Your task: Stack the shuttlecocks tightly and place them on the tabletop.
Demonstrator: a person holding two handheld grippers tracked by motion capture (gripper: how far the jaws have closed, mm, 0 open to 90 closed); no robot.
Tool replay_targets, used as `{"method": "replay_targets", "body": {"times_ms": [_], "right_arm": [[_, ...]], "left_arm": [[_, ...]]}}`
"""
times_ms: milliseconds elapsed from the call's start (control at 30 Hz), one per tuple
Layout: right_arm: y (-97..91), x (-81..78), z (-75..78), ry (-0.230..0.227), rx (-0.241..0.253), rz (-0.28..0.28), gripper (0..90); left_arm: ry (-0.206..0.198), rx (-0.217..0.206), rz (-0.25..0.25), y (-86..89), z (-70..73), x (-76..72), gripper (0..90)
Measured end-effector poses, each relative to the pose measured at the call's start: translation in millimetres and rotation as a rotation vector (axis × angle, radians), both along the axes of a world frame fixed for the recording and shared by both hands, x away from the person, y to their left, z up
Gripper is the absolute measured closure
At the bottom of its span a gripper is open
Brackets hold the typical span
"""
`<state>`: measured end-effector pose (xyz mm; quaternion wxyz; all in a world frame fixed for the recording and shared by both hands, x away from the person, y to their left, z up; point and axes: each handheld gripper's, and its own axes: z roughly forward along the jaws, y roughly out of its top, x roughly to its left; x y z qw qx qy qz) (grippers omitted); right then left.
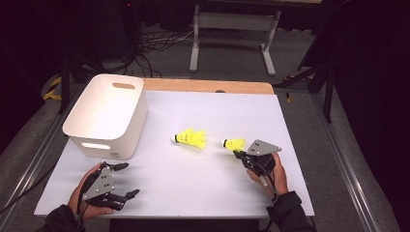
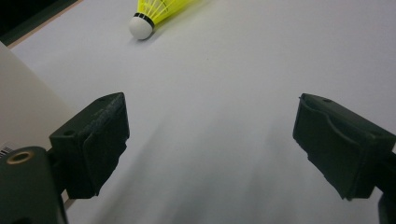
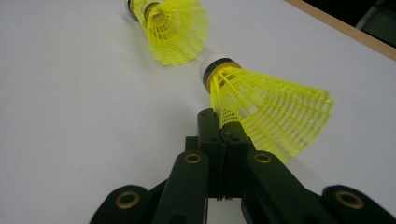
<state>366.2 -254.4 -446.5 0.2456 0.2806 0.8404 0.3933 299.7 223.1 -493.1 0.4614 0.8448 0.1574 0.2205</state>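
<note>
Plainly, the near shuttlecock [image 3: 261,109] lies on the white table [image 1: 193,179], its yellow skirt edge pinched in the closed jaws of the right gripper [image 3: 223,122], a second shuttlecock [image 1: 190,137] beside it, the white bin [image 1: 107,116] farther left, the left gripper [image 2: 210,144] spread wide, holding nothing.

The right tongs [image 1: 238,153] pinch the skirt edge of a yellow shuttlecock [image 1: 233,143] on the white tabletop [image 1: 212,116]. Left of them lies a second shuttlecock [image 1: 190,138]. The left tongs [image 1: 126,180] gape wide, just below a white bin [image 1: 107,116].
</note>
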Motion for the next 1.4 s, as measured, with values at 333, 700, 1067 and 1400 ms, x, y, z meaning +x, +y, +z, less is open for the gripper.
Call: {"method": "replay_targets", "body": {"times_ms": [333, 700, 1067, 1400], "right_arm": [[9.3, 12.8, 1.6, -0.002, 0.003, 0.004, 89.9], [38.4, 32.4, 1.5, 0.019, -0.002, 0.085, 89.9], [64.3, 41.7, -2.9, 0.037, -0.018, 0.141, 90.0], [73.5, 44.6, -3.2, 0.037, -0.017, 0.151, 89.9]], "left_arm": [[-0.001, -0.003, 0.006, 1.0, 0.0, -1.1, 11.3], [0.001, -0.004, 0.054, 14.4, -1.5, -12.8, 11.3], [0.006, -0.009, 0.054, 13.6, -1.3, -10.1, 11.4], [0.004, -0.01, 0.047, 13.2, -1.2, -12.1, 11.4]]}}
